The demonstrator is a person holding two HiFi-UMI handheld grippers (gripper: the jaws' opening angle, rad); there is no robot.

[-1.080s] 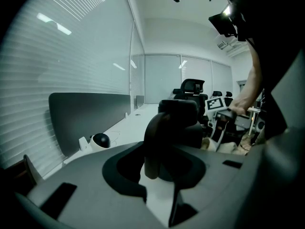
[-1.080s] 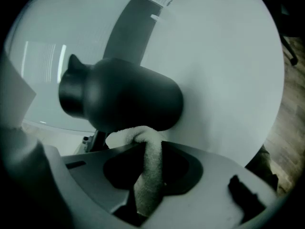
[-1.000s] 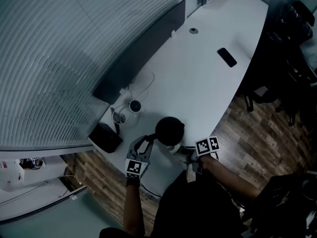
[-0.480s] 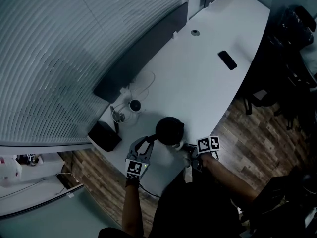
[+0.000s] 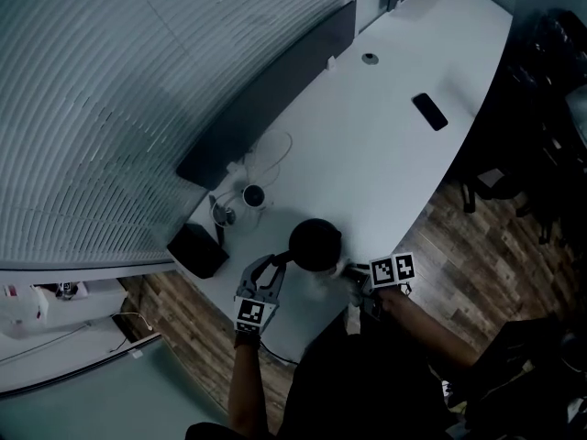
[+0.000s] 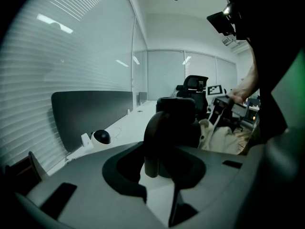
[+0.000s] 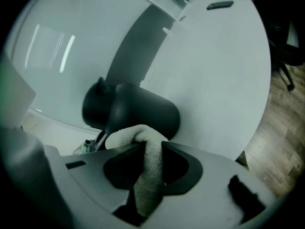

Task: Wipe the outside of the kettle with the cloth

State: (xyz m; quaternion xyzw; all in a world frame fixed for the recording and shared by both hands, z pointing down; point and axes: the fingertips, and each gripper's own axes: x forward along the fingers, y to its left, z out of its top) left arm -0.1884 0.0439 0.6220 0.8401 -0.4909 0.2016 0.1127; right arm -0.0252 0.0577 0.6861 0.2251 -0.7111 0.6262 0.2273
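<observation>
Kettle (image 5: 315, 243) is standing upright close to the tabletop's (image 5: 385, 145) near edge; dark, rigid, smooth shell, so probably slippery, and heavy if filled; best hold is the handle (image 6: 153, 142), not the body; left gripper (image 5: 274, 262) is doing exactly that, jaws pinching the handle, with the body just beyond them; right gripper (image 5: 356, 278) is clamping the cloth (image 7: 148, 173), which is soft and floppy; its bunched end is lying against the kettle's lower side; kettle is sitting between both grippers.
</observation>
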